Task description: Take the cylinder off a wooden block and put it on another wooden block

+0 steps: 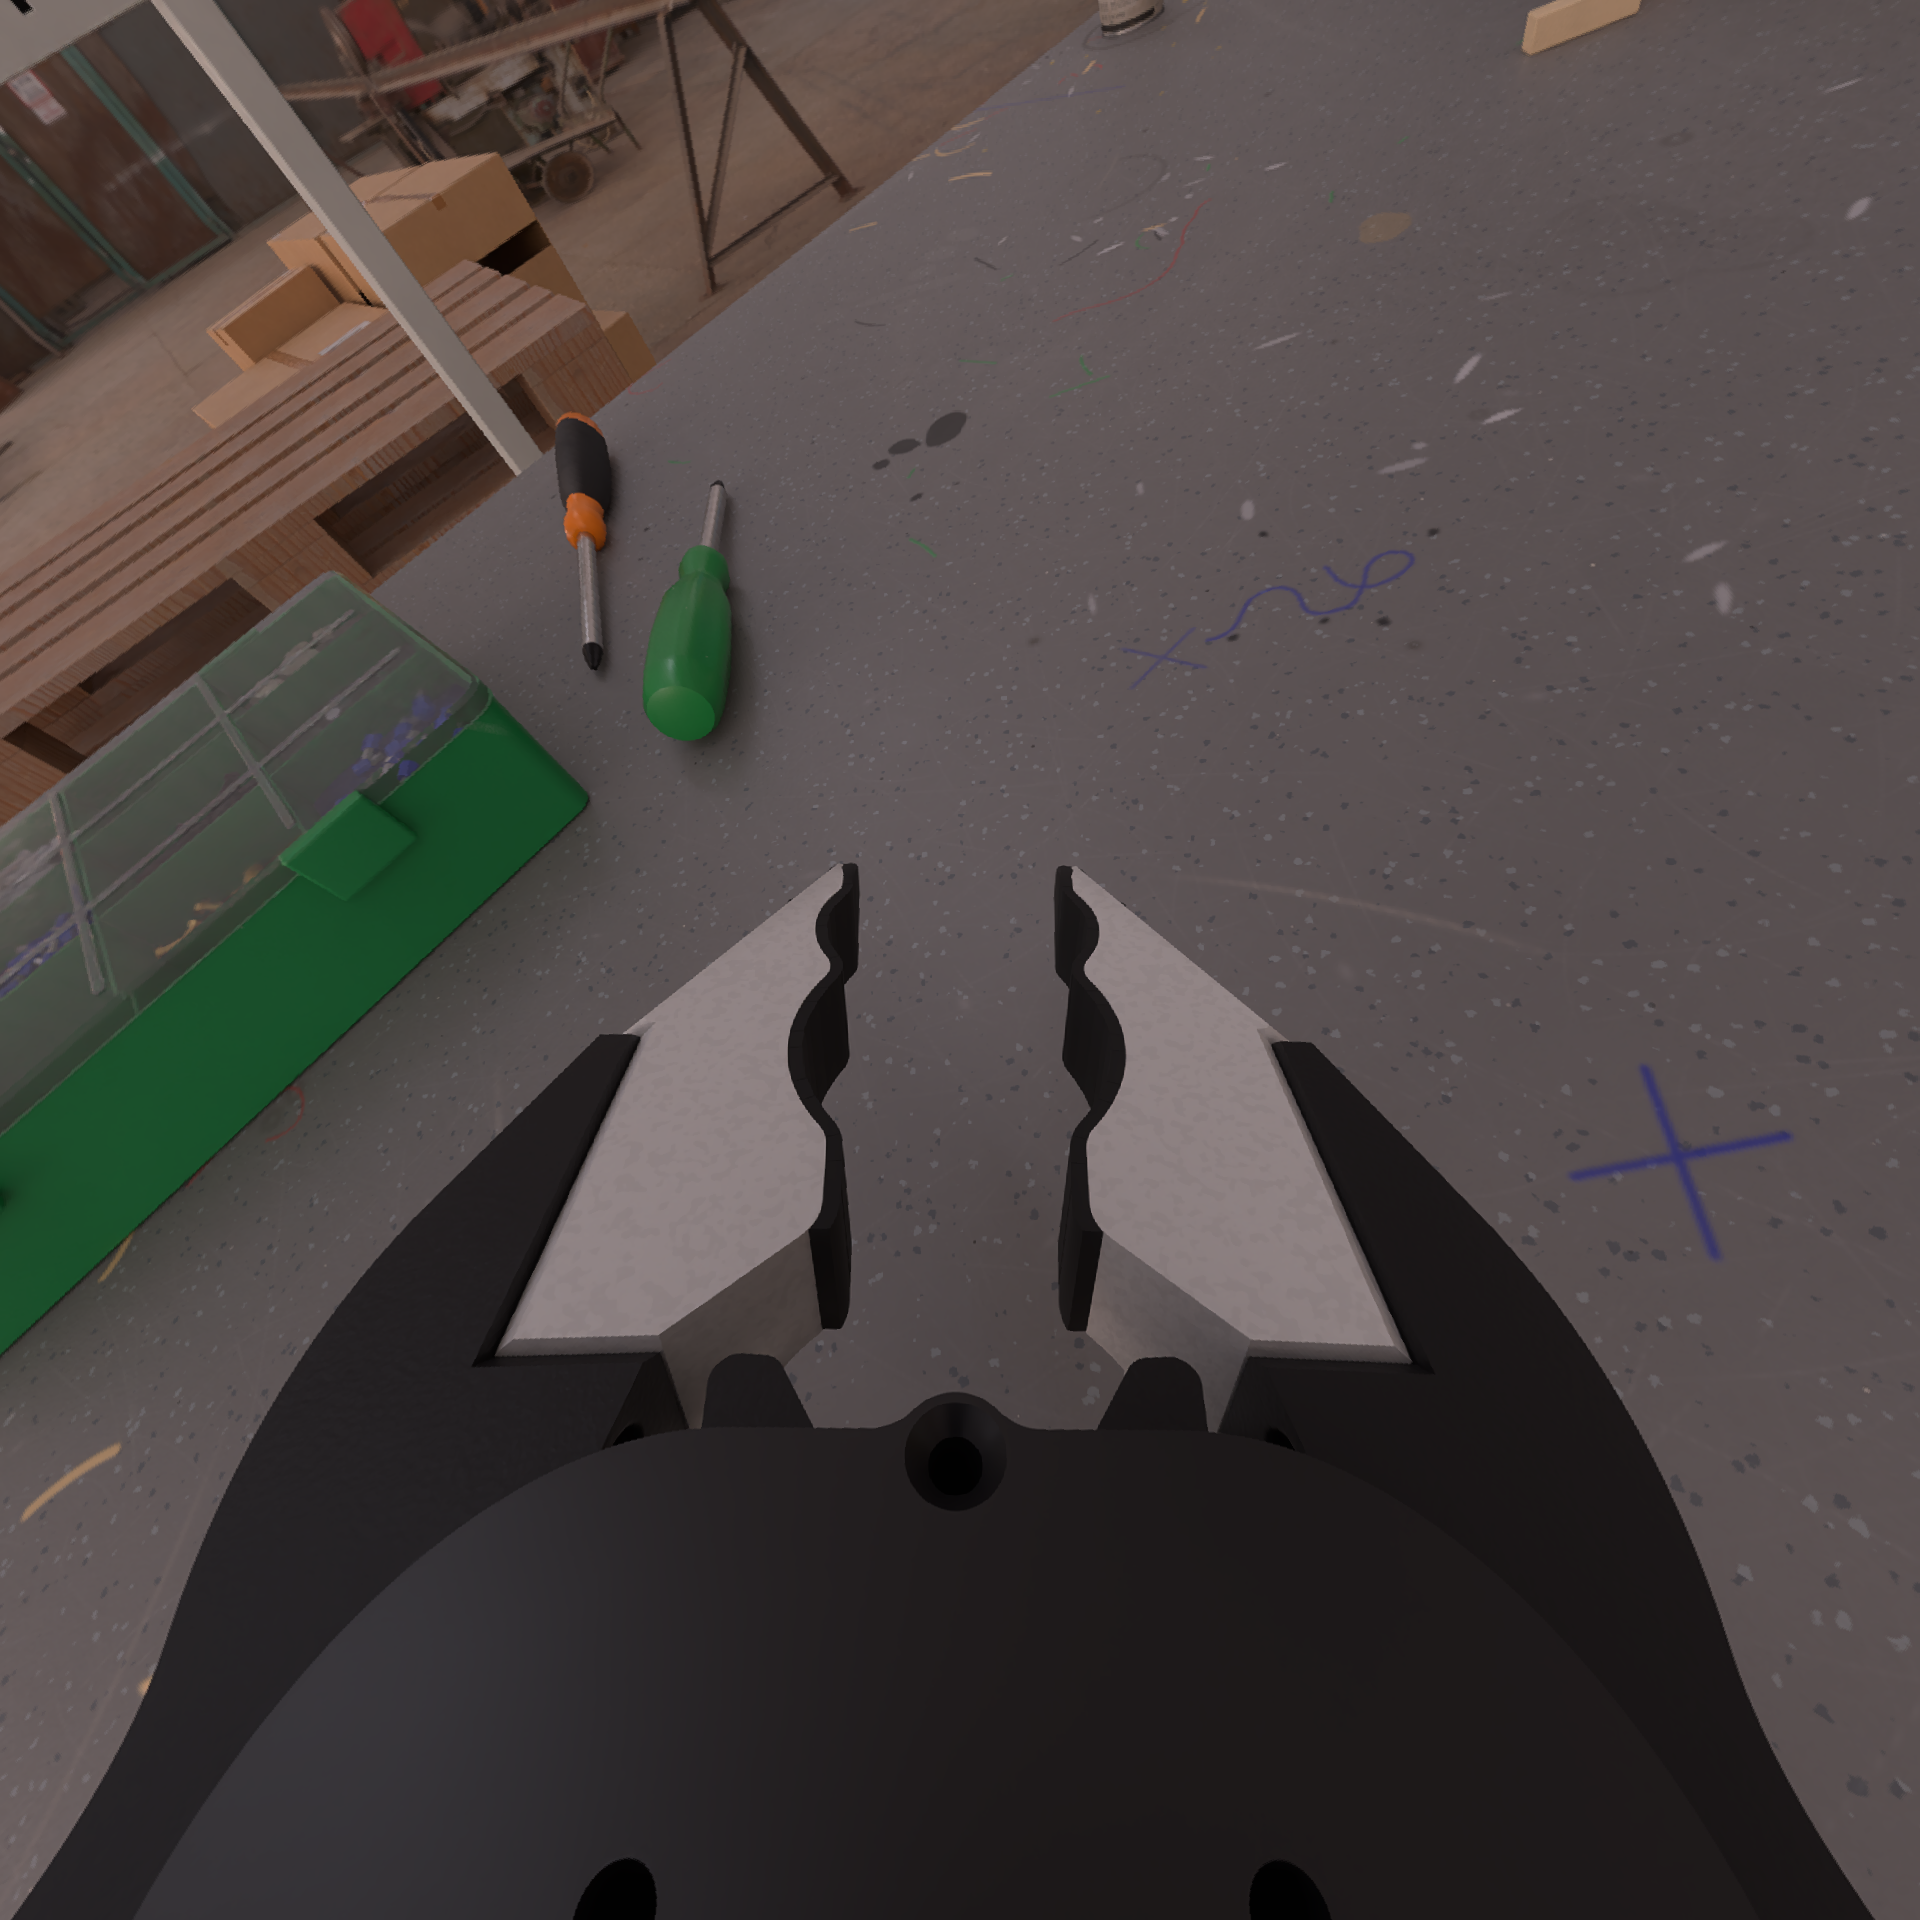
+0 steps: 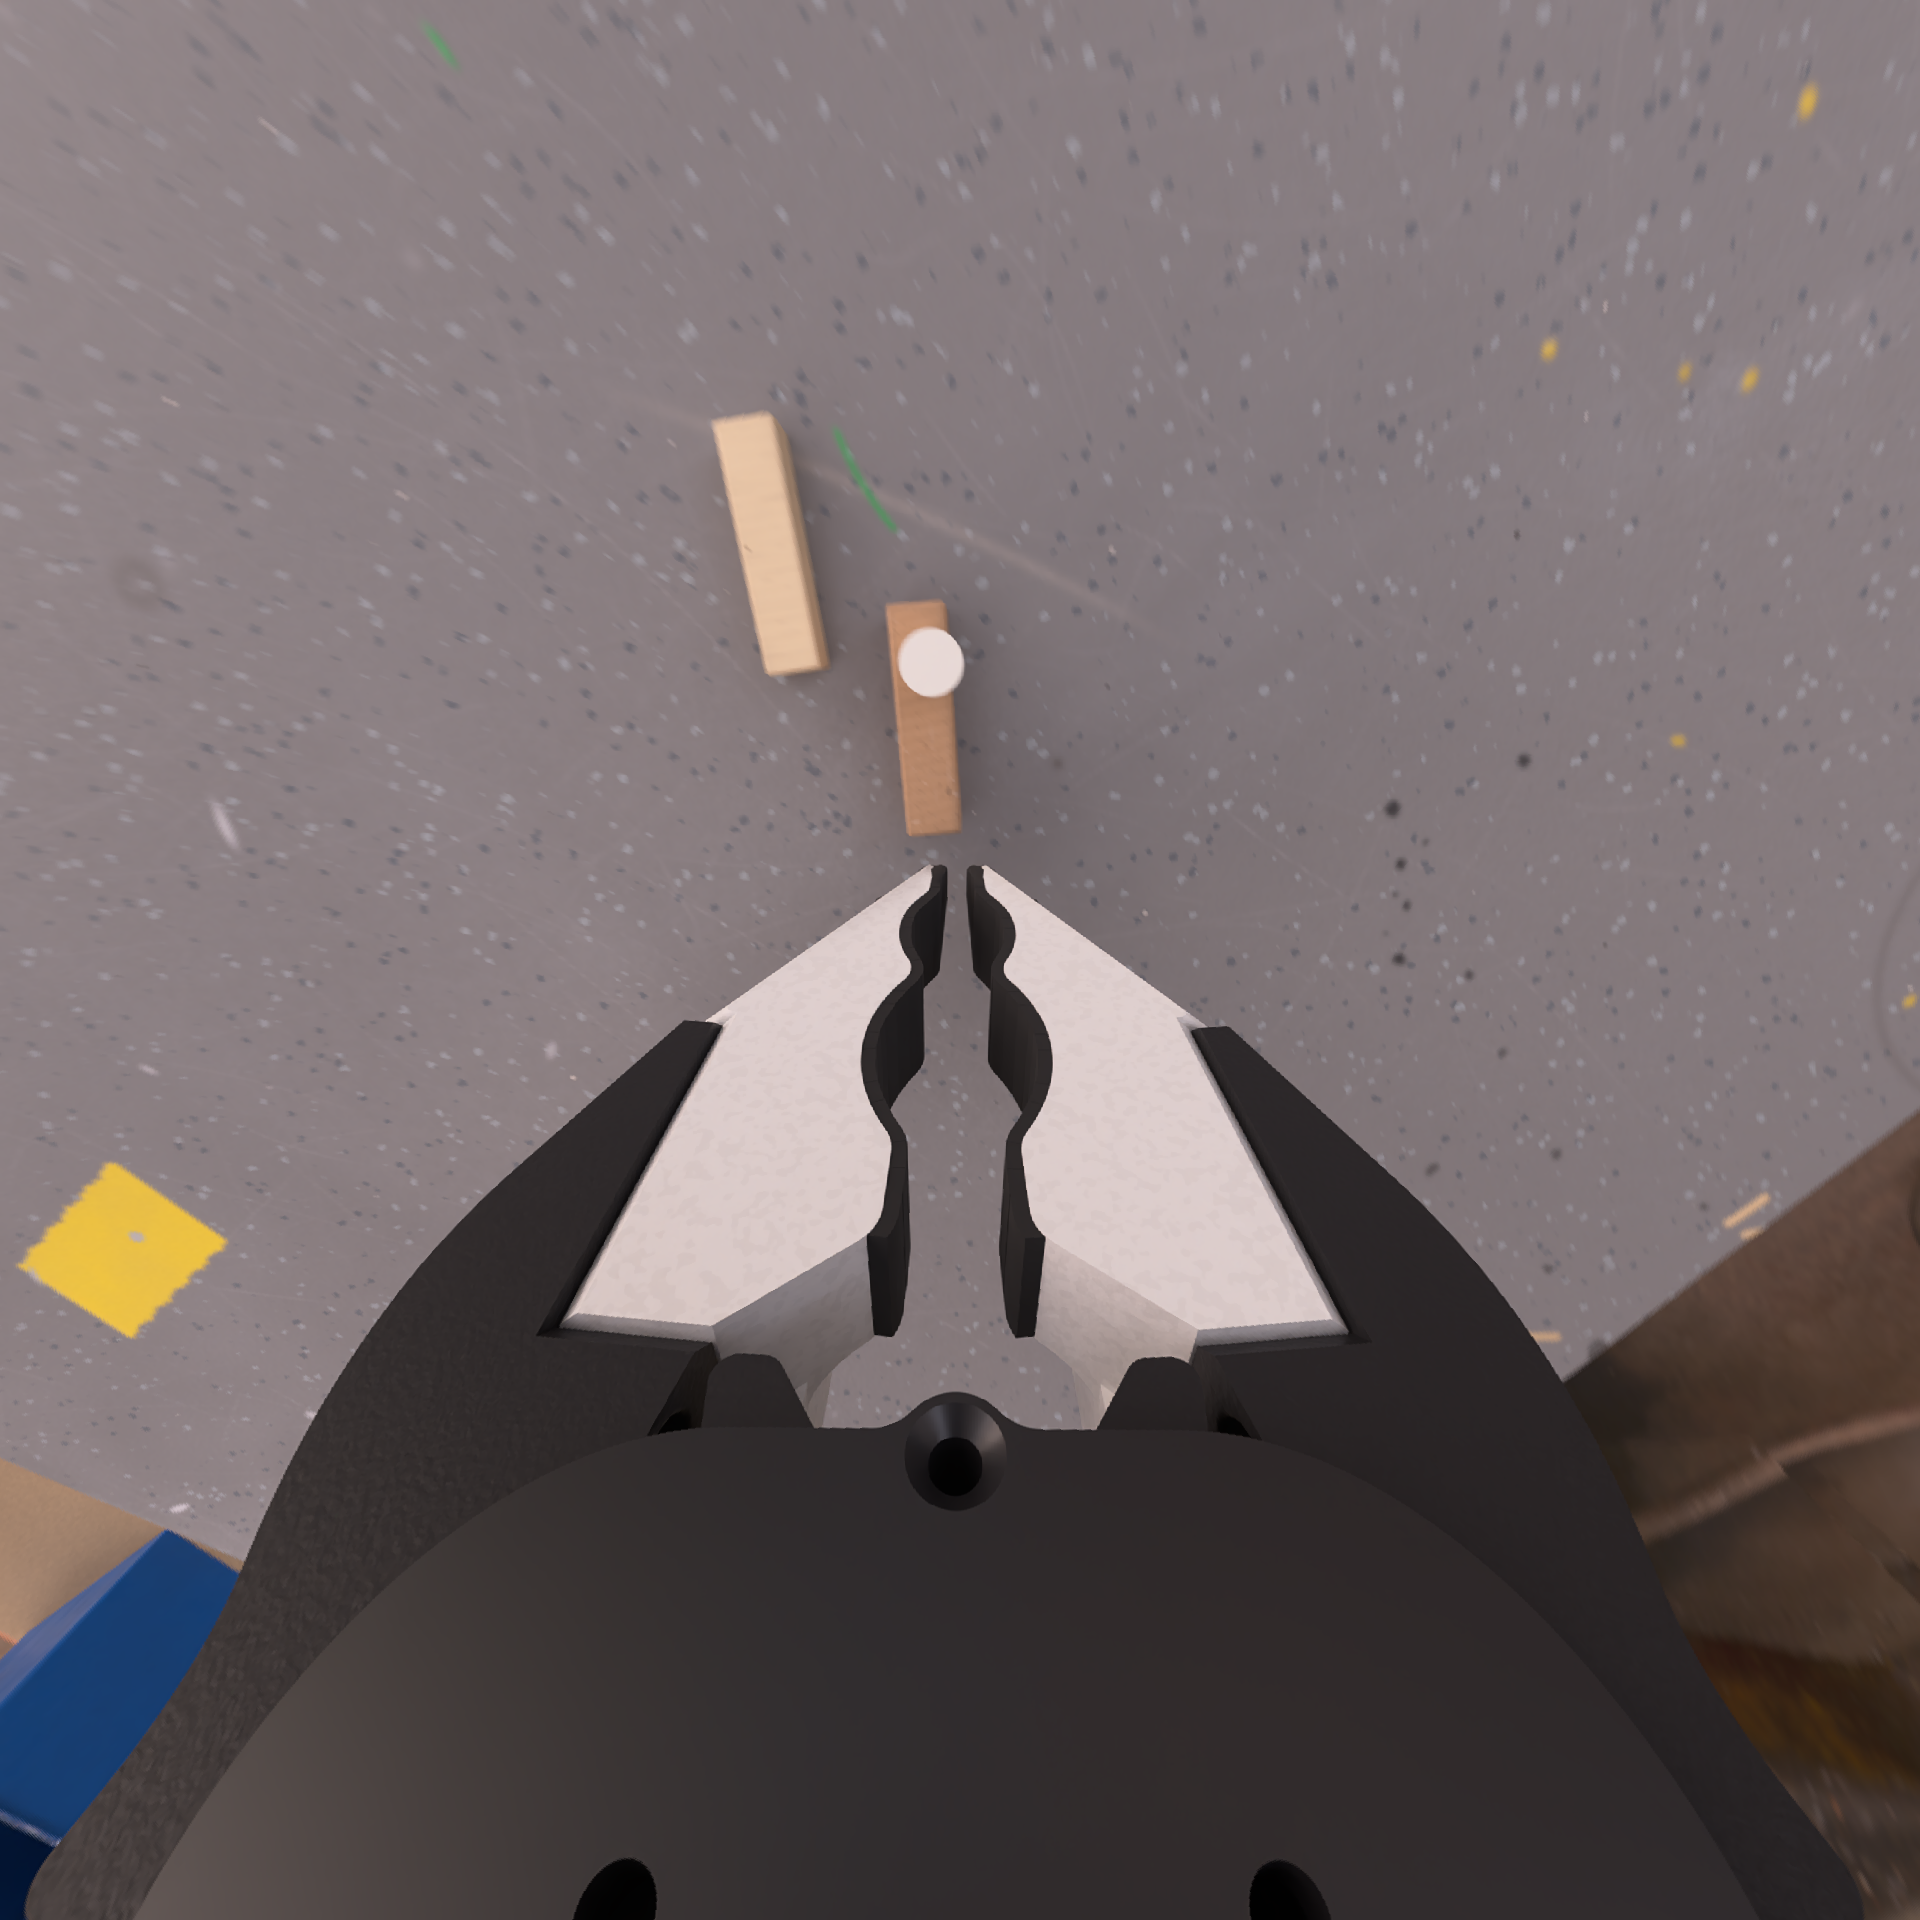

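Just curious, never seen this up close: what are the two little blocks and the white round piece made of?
The pale block looks like light unfinished wood, matte with faint grain. The darker block looks like browner wood, also matte. The white cylinder standing on it is smooth, uniform and unmarked, perhaps plastic or painted; its look leaves that open.

At the left frame edge, the green parts box (image 1: 260, 935) is getting cut off; top right, a pale wooden block (image 1: 1564, 23) is too.
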